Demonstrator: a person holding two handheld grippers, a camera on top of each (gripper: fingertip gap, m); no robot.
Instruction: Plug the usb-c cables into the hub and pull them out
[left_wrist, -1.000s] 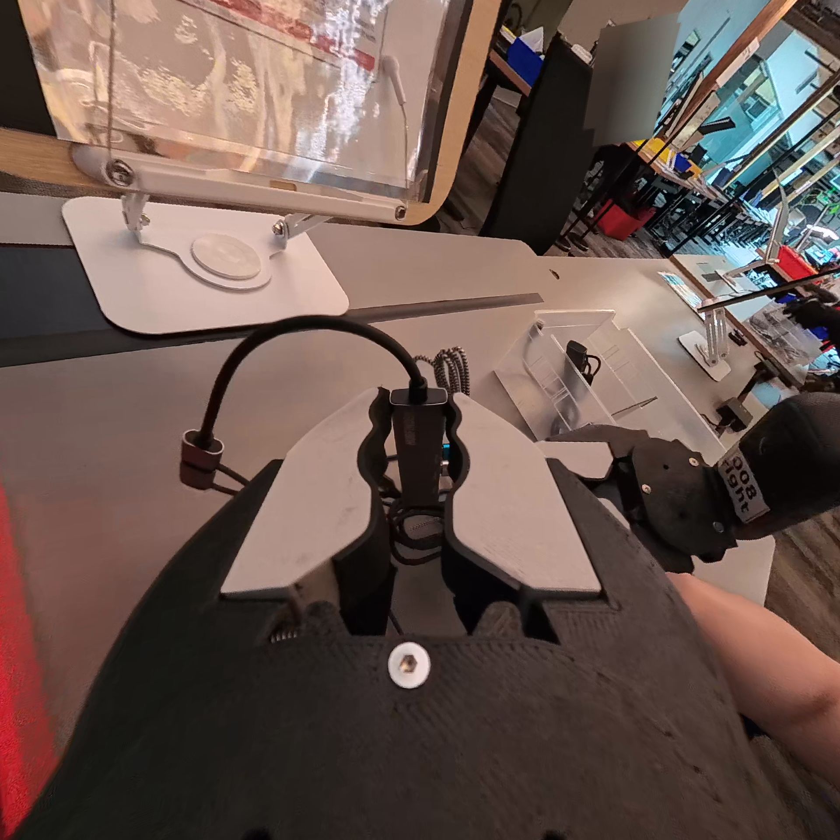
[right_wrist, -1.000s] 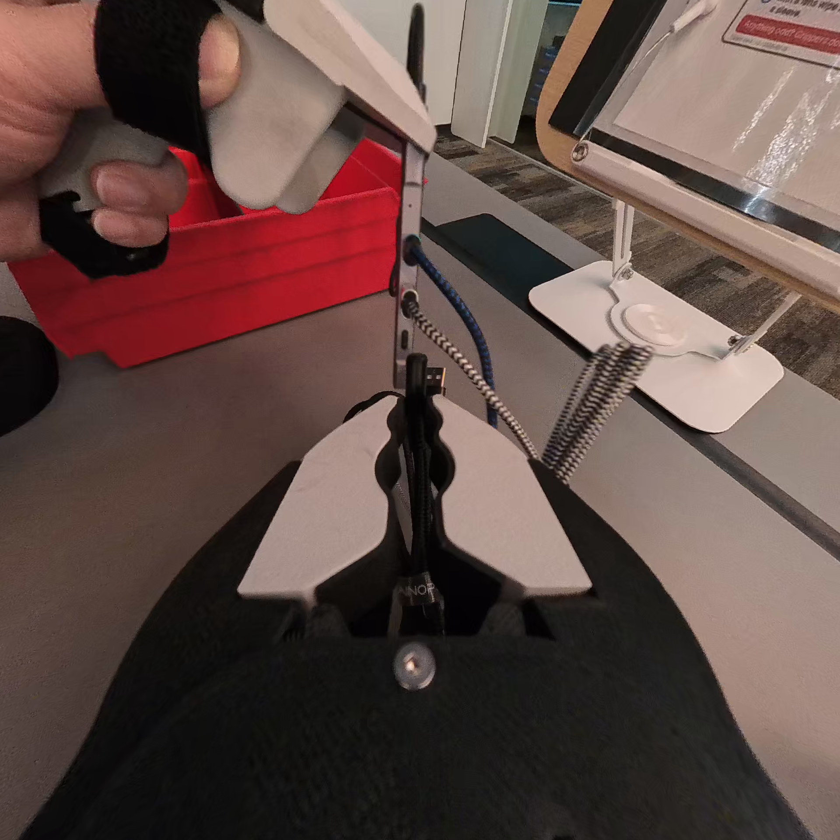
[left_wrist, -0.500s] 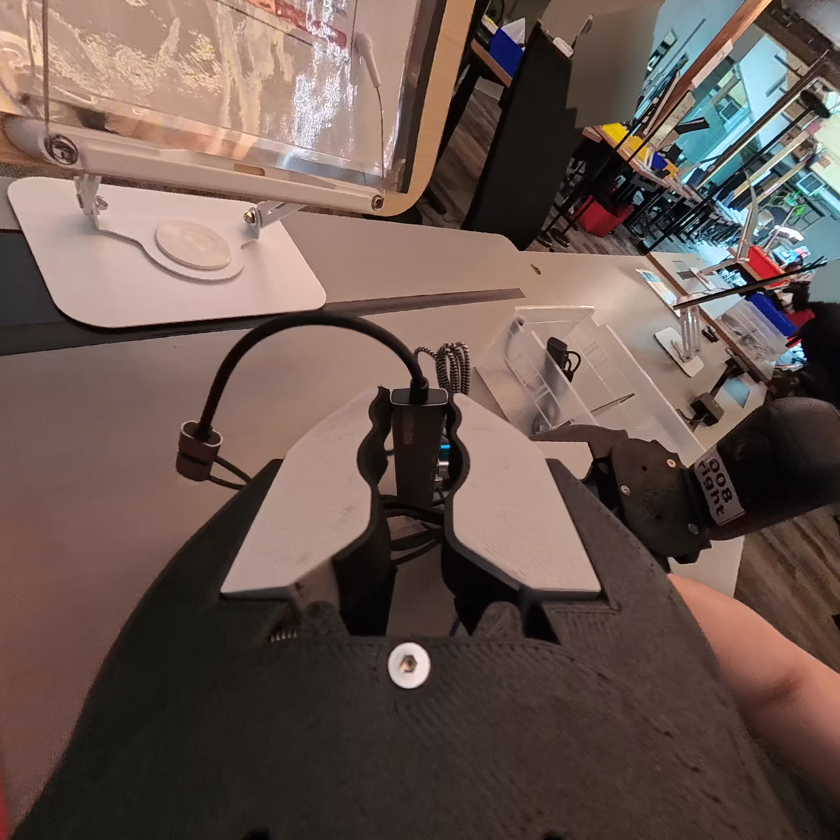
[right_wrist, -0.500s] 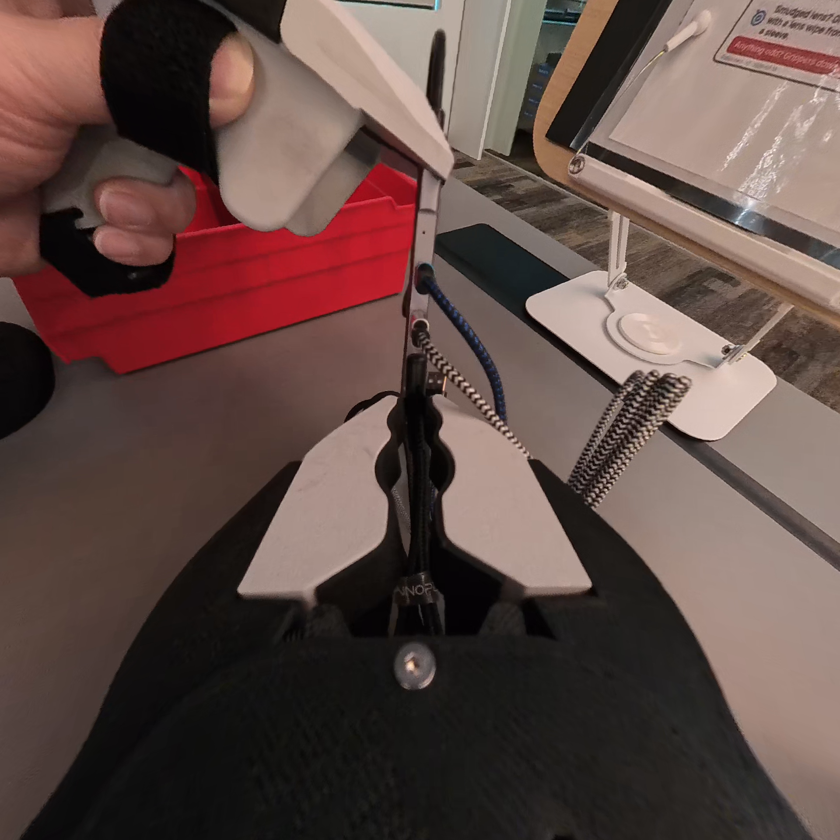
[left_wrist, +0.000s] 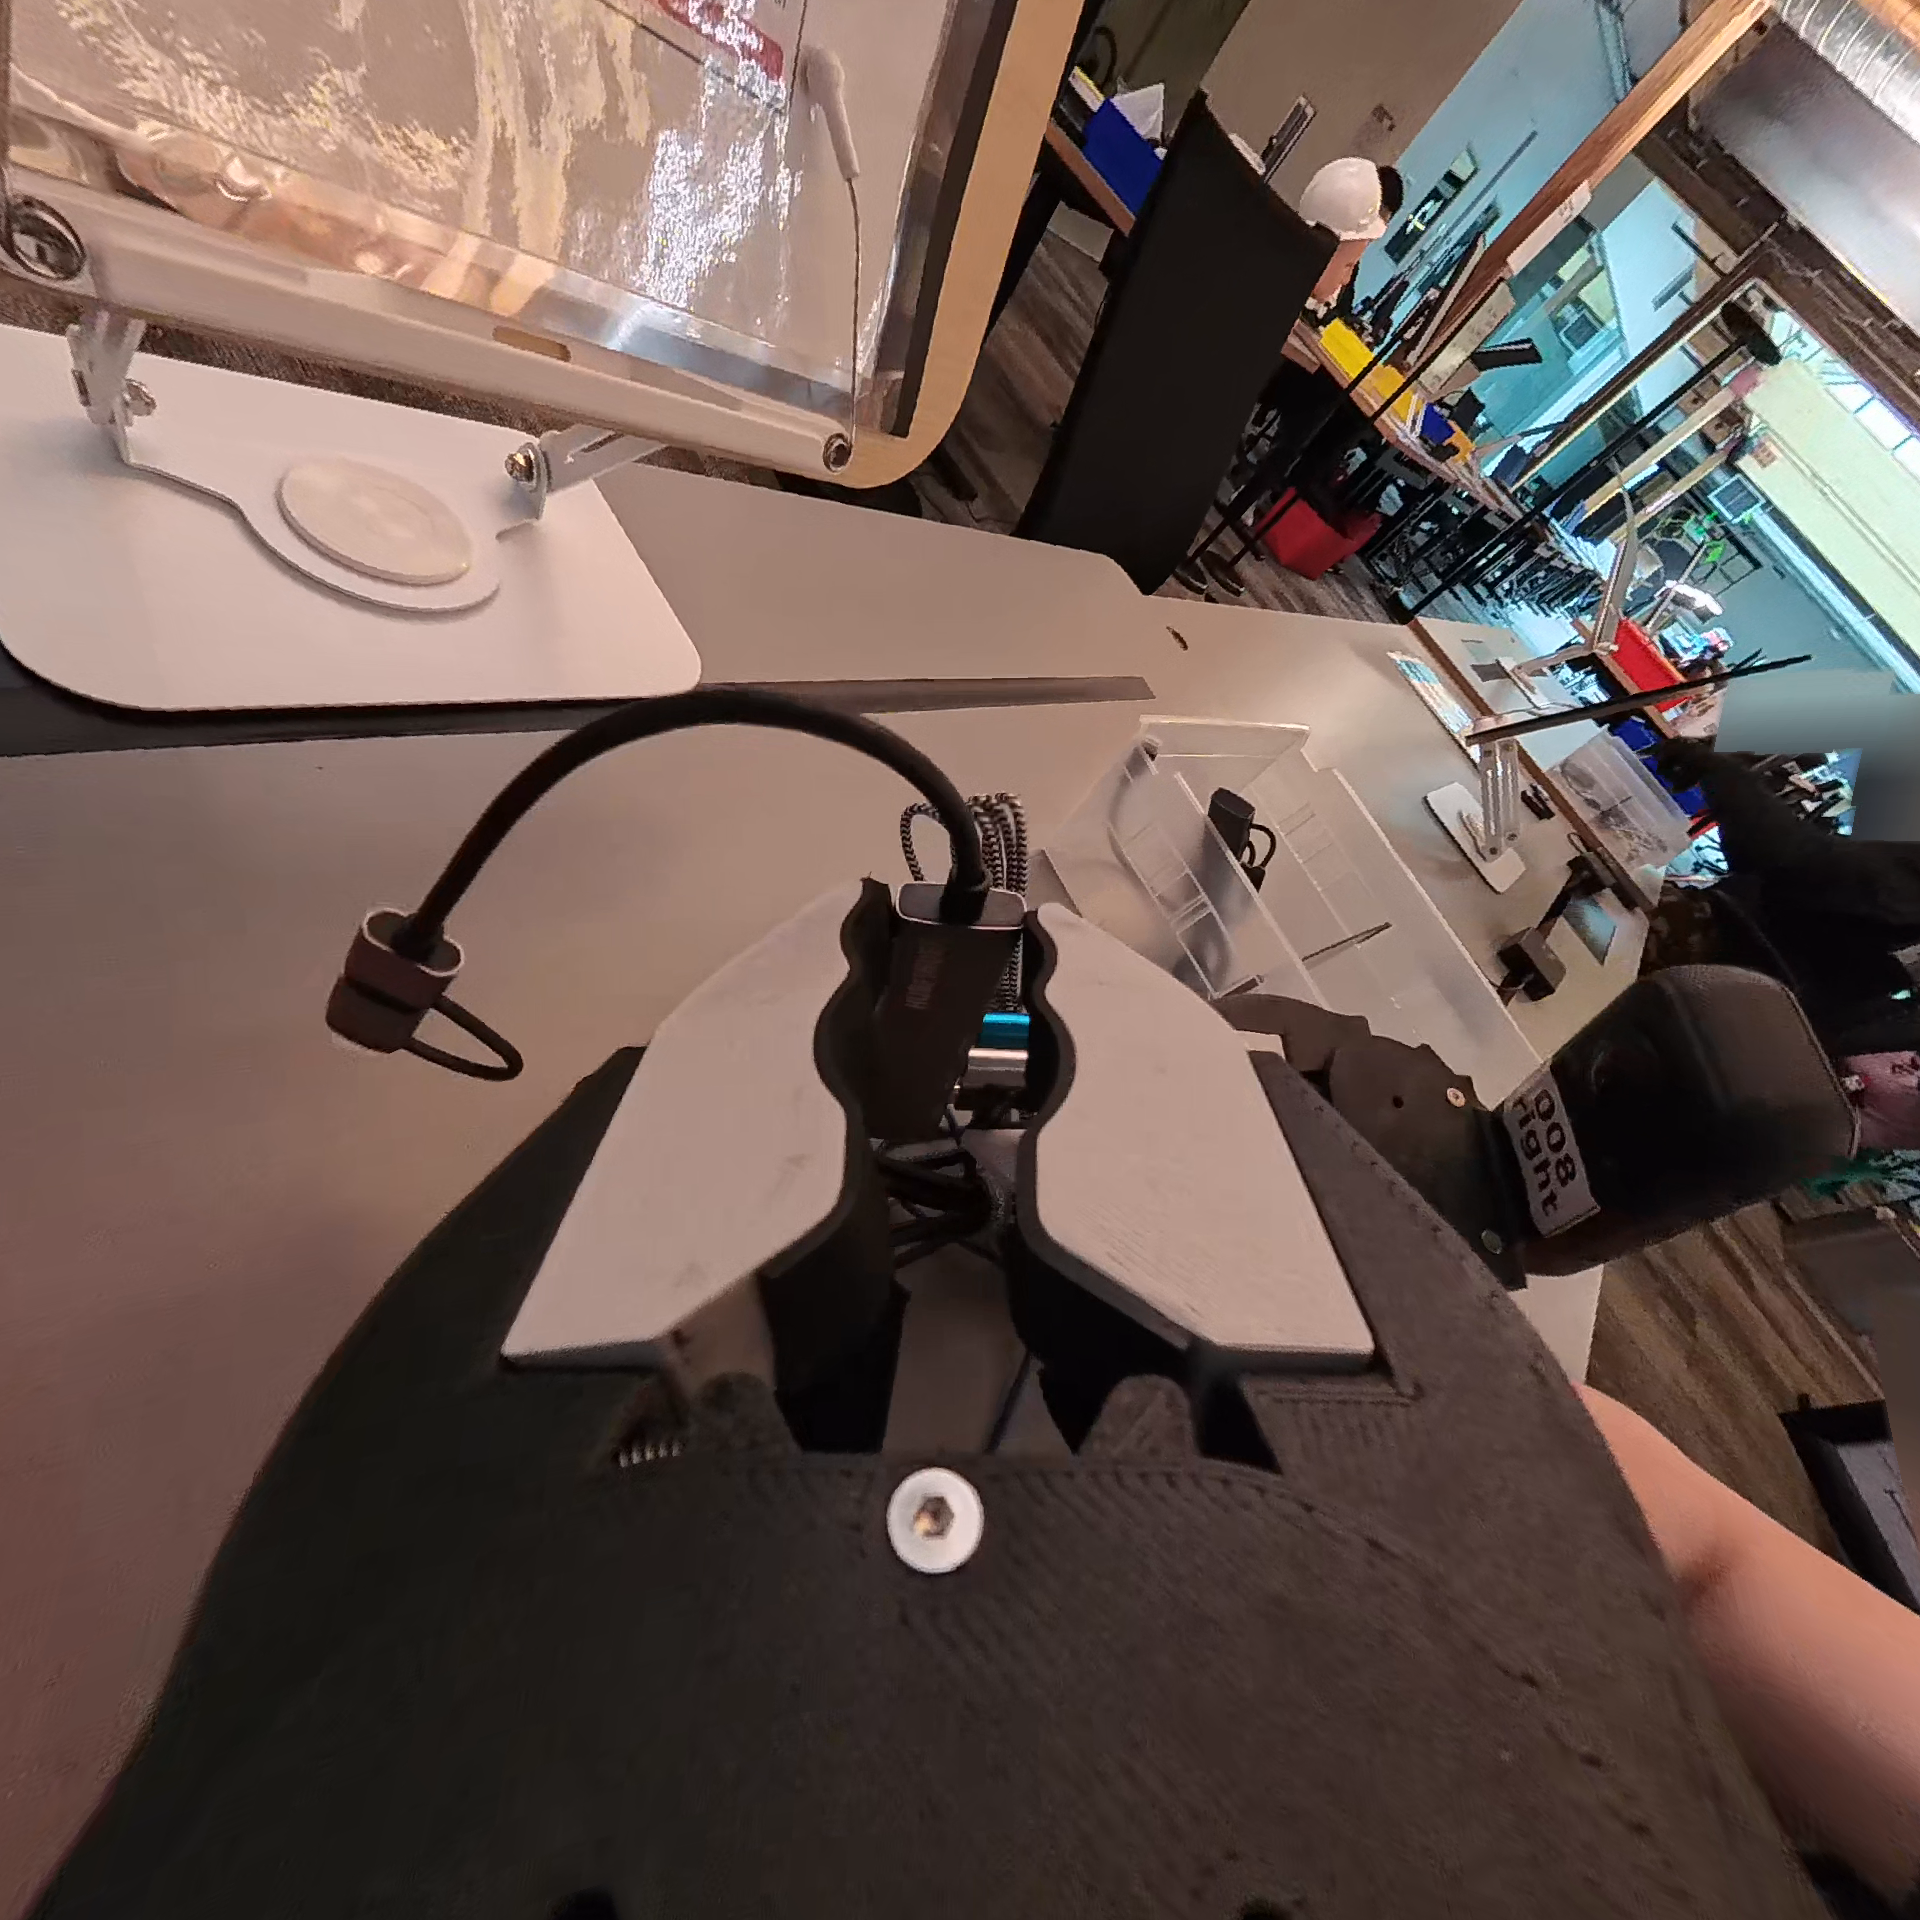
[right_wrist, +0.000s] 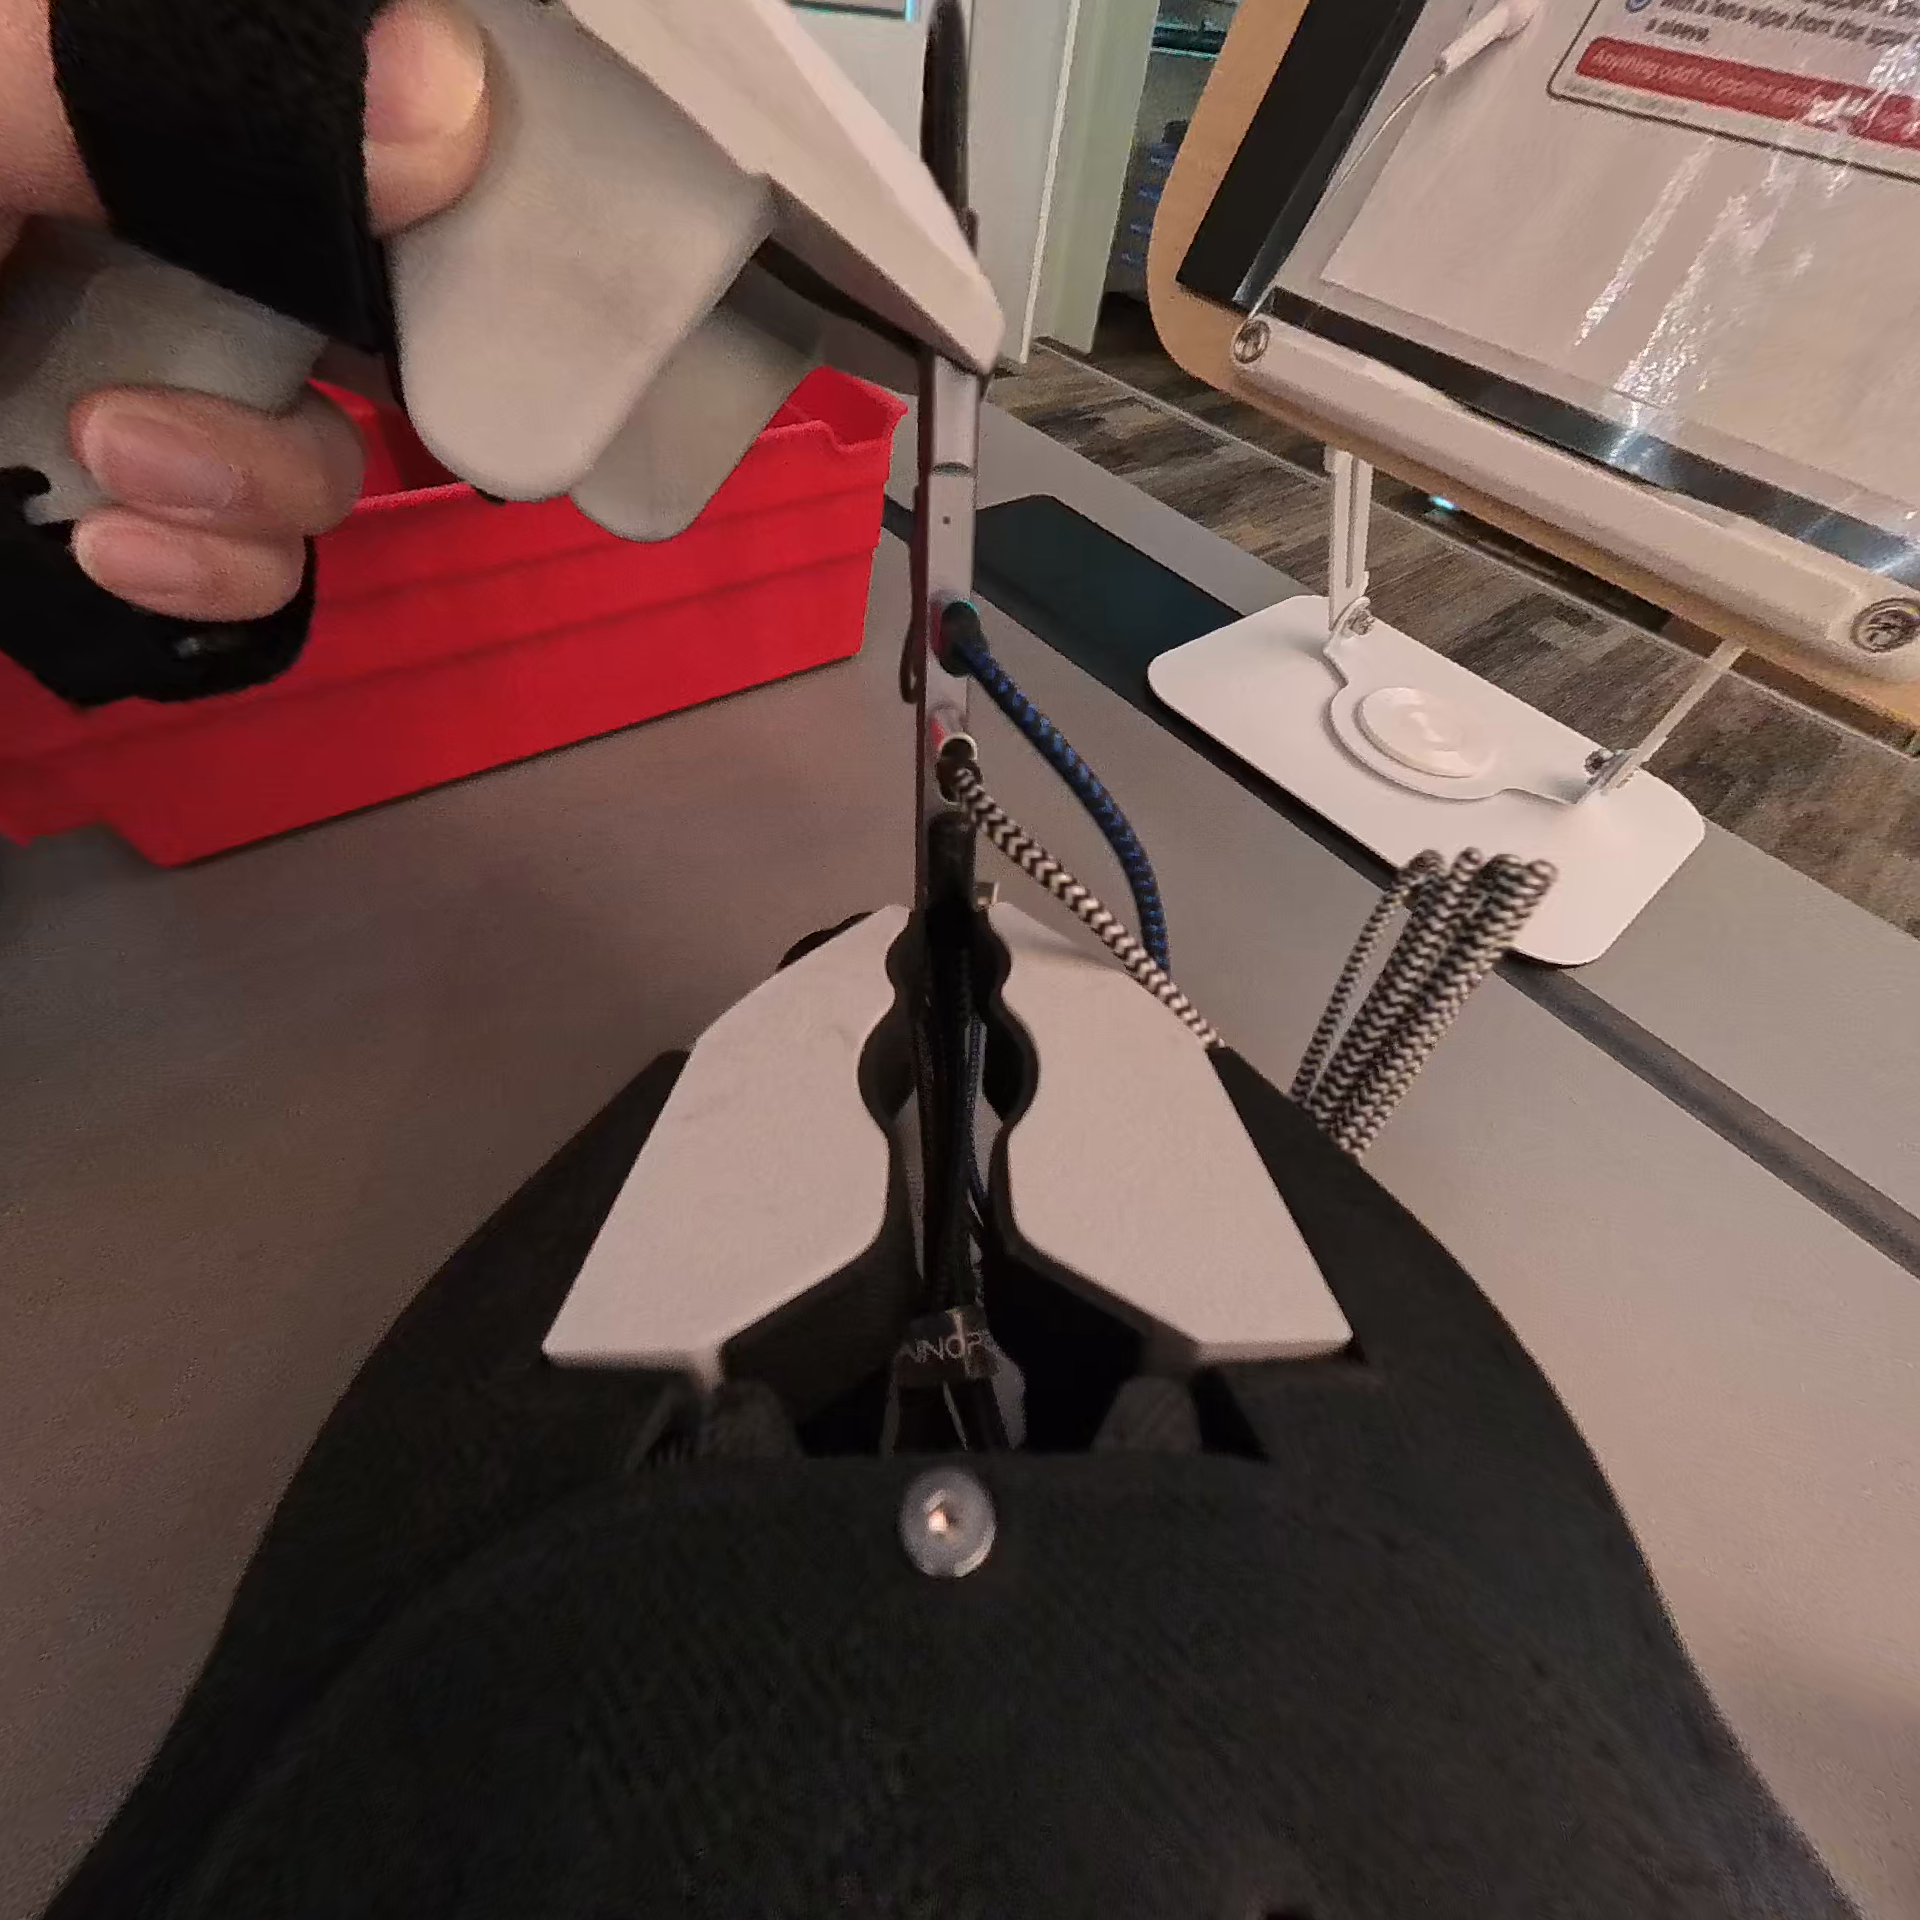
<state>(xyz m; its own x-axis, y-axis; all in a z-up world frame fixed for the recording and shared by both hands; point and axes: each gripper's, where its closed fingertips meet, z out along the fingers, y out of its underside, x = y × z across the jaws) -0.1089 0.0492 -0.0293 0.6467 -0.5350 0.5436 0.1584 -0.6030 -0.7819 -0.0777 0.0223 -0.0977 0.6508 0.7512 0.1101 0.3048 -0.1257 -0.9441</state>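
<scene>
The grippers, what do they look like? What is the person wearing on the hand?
Each gripper has a black, ridged printed body, one silver screw in the middle, and two flat pale-grey fingers with wavy black inner edges: the left gripper and the right gripper. The right one carries a grey tag with writing. The left hand wears black straps over the fingers; the forearm is bare.

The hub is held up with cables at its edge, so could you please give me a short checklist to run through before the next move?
1. Left gripper shut on the hub: ok.
2. Right gripper shut on the black cable: ok.
3. Black cable's plug seated in its port: cannot tell.
4. Blue cable plugged in: ok.
5. Black-and-white cable plugged in: ok.
6. Hub's own lead hanging free above the table: ok.
</scene>
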